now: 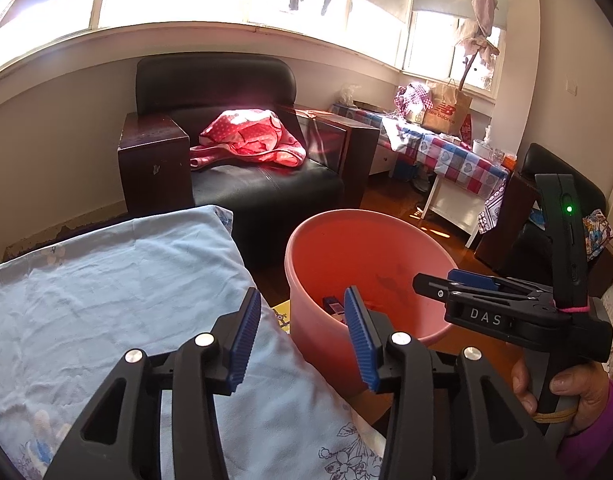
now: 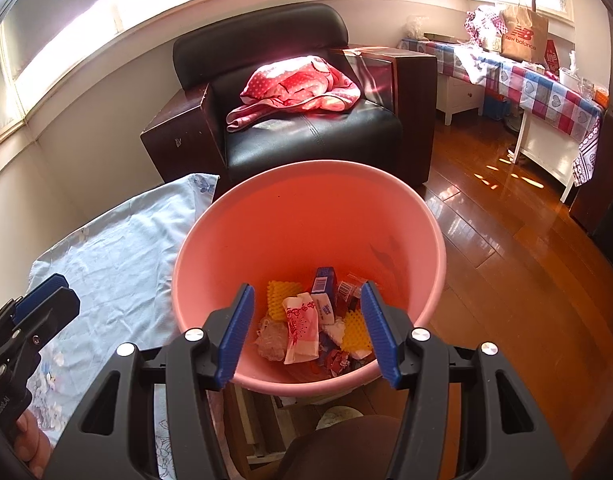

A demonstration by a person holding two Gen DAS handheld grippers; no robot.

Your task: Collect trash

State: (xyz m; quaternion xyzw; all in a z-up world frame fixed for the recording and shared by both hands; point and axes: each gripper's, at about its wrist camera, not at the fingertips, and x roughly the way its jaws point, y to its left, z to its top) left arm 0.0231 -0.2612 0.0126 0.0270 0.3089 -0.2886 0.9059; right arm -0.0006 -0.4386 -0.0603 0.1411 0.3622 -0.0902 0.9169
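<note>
Now both the left tongs (image 1: 302, 336) and right tongs (image 2: 308, 330) gape released above the pink bucket (image 2: 210, 248), where wrappers (image 2: 302, 330) lie piled.

A black leather armchair (image 2: 306, 120) anchors the room, backed against the pale wall (image 2: 102, 136) beneath a long band of bright windows (image 1: 174, 4). Sun glares across a red dotted blanket (image 2: 302, 84) lying on its seat. To the armchair's right, glossy wooden floor (image 2: 506, 248) catches patches of light, and beyond it a white table under a checked cloth (image 2: 546, 96) carries a brown paper bag (image 2: 524, 34).
</note>
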